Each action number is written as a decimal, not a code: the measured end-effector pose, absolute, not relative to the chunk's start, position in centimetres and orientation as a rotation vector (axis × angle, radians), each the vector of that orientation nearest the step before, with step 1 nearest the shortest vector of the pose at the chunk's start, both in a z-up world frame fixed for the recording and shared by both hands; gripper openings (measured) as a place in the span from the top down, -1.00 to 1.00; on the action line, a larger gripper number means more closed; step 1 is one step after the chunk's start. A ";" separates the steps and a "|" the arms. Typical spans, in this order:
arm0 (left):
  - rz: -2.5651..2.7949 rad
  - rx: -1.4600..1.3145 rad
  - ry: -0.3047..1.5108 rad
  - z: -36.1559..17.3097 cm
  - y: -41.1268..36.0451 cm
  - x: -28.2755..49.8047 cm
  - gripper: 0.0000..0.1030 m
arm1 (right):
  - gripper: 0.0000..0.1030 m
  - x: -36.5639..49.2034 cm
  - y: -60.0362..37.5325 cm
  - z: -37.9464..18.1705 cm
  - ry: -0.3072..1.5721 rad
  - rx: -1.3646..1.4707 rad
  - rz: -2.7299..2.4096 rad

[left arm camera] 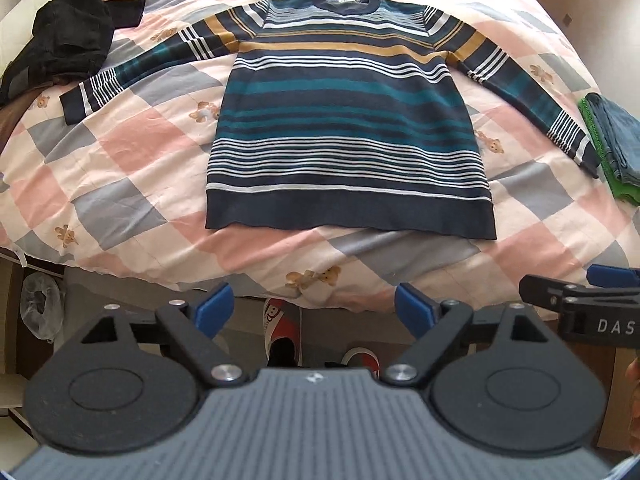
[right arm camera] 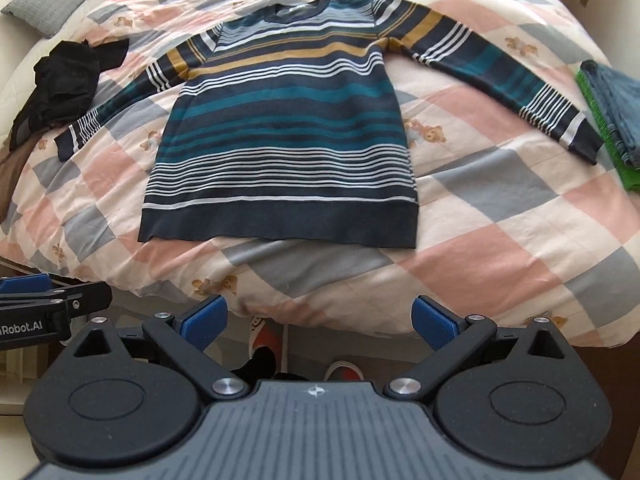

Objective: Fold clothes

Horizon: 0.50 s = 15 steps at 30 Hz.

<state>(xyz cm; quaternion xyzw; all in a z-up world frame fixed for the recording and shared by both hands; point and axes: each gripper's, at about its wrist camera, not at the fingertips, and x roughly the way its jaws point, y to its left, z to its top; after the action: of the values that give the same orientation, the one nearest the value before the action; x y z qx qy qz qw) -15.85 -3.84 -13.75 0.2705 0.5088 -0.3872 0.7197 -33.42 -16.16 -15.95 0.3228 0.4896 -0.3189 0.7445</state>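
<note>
A striped sweater [left arm camera: 348, 120] in navy, teal, white and mustard lies flat and face up on the bed, both sleeves spread out to the sides, hem toward me. It also shows in the right wrist view [right arm camera: 284, 128]. My left gripper [left arm camera: 314, 308] is open and empty, held off the near edge of the bed below the hem. My right gripper [right arm camera: 318, 320] is open and empty, also off the near edge. The right gripper's side shows at the right edge of the left wrist view [left arm camera: 584, 304].
The bed carries a pink, grey and cream checked quilt [left arm camera: 132, 160]. A crumpled black garment [left arm camera: 68, 48] lies at the left. Folded blue and green clothes [left arm camera: 612, 144] lie at the right edge. The person's feet in shoes [left arm camera: 282, 332] stand below the bed edge.
</note>
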 end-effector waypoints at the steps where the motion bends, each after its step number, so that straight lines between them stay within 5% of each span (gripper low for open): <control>1: -0.858 0.596 1.122 -13.6 -3.9 -15.9 -0.68 | -0.96 -33.5 -16.2 -15.8 1.073 0.703 -0.702; 15: -0.855 0.588 1.094 -12.4 -4.3 -15.4 -0.73 | -0.96 -33.8 -17.0 -15.5 1.083 0.689 -0.727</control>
<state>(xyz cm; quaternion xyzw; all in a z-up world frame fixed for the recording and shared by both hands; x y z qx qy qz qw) -15.40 -4.30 -12.45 0.2671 0.4965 -0.3881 0.7291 -33.76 -17.03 -15.52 0.3139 0.4939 -0.3314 0.7400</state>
